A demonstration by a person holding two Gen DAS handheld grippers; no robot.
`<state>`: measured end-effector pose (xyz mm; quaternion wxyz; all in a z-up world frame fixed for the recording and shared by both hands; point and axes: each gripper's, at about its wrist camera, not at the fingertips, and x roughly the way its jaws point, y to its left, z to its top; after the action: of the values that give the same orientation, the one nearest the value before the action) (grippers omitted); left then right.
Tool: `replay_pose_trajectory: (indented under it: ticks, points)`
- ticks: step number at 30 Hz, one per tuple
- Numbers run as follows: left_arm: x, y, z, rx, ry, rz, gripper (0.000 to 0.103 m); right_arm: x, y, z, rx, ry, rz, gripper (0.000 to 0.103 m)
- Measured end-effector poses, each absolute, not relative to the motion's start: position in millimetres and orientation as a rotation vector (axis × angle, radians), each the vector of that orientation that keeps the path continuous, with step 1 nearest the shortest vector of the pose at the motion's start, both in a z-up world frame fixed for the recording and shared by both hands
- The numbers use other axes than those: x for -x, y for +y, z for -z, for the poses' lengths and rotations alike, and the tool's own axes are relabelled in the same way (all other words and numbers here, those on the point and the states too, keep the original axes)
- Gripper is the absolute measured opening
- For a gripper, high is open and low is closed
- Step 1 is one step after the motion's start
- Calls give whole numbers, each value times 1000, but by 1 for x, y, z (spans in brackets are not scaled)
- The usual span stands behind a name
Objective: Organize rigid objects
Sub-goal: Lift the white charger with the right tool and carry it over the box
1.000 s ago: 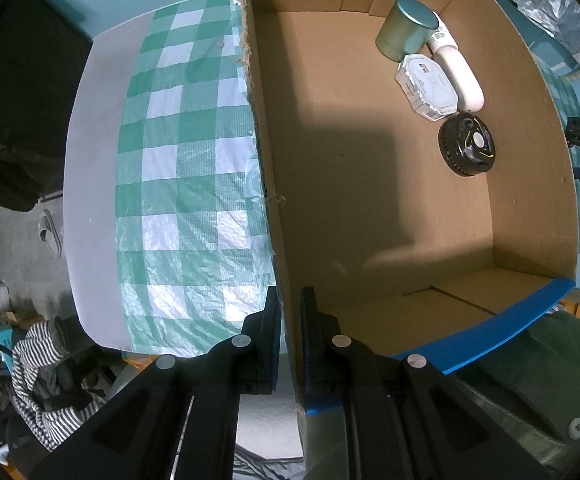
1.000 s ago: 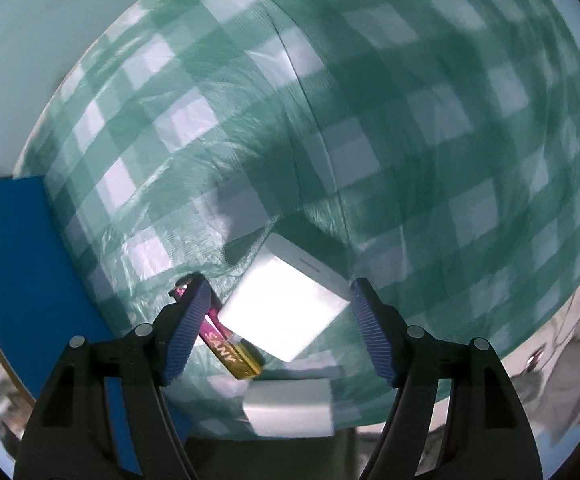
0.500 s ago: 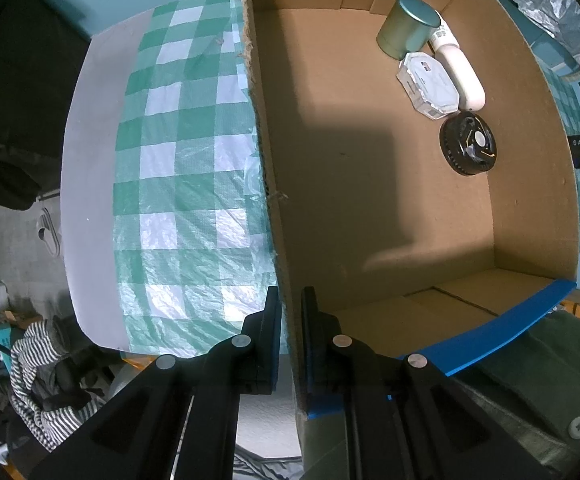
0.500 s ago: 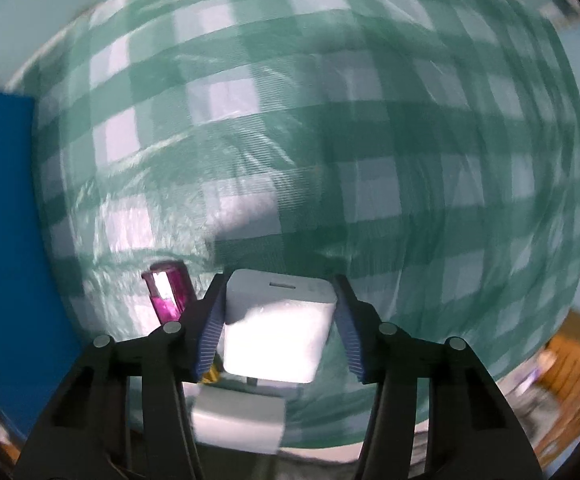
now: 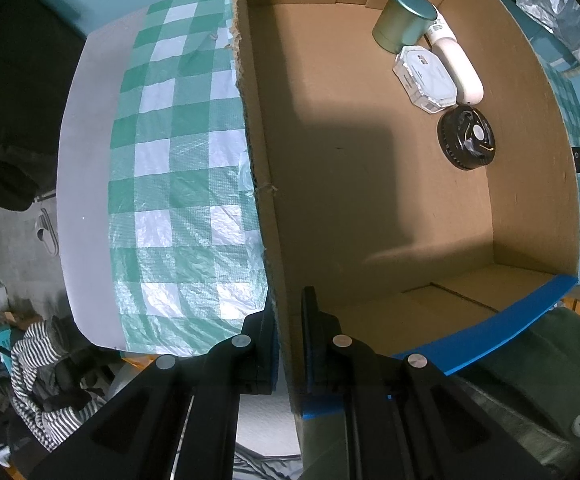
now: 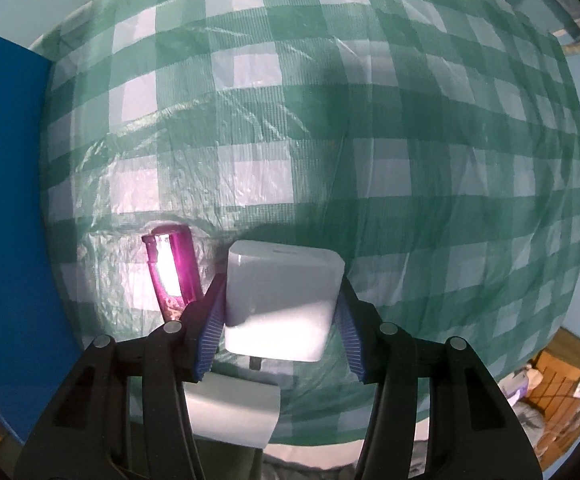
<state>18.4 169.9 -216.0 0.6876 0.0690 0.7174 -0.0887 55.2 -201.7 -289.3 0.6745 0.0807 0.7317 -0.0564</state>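
Since a second ago the right hand-held gripper (image 6: 279, 320) has rolled and its jaws have just been closing, so now it's pinching the white block (image 6: 281, 300).

Block sits squarely between the blue pads (image 6: 211, 334) over the green checked cloth (image 6: 330, 120), with a pink lighter (image 6: 173, 272) just beside it on the left and another white piece (image 6: 231, 414) lower down. Left hand-held gripper (image 5: 290, 344) hasn't budged, pressed together on the box (image 5: 370, 200) wall. Inside the box, far corner: a green can (image 5: 404, 20), a white bottle (image 5: 456, 66), a clear case (image 5: 426, 78) and a black disc (image 5: 466, 138), all close together.
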Motion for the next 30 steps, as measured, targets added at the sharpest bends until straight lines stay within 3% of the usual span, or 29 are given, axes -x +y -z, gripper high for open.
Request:
replay_pose_trajectory:
  ticks: [12,30]
  points:
    - [-19,167,214,-156,1602,200,10,-47,-194,274,-97,1620,45,49]
    - [-14,171,213,-145,1591,191,10,-74,-144,184,59,1551,-182,49]
